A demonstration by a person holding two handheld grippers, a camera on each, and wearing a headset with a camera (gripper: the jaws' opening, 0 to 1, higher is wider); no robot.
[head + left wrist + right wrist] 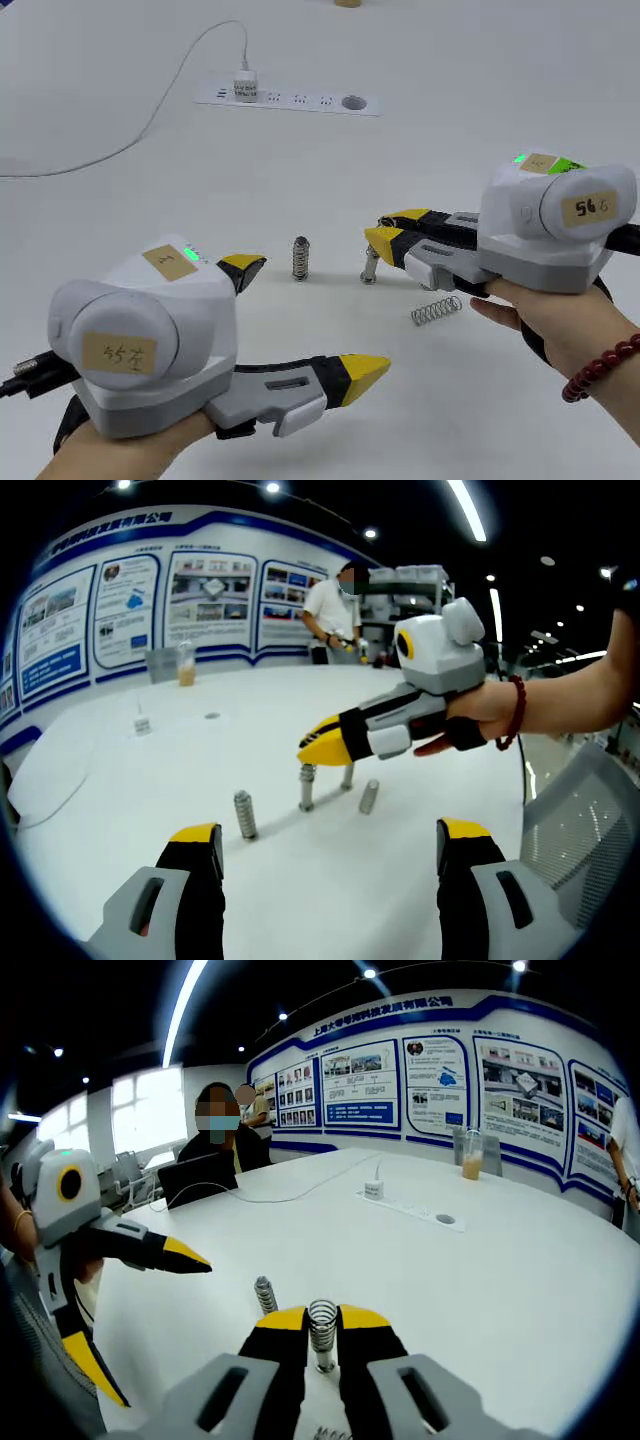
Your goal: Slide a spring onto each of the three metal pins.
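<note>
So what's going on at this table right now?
A person holds a tool in each hand. The right tool is shut on a spring, set over an upright pin. Beside it a second pin already carries its spring. A loose spring lies on the white table. The left tool hangs open, holding nothing.

Left tool [305,316] low at near left. My left hand [130,450] cups body from below. Jaws spread wide, yellow tips aimed right and away.

Right tool [384,229] farther out at right, aimed left. Jaws drawn nearly together, pinching spring [322,1325] between tips. Right hand [540,315] grips from beneath, fingers curled under body, forearm entering from lower right.

Tools apart, not touching.
</note>
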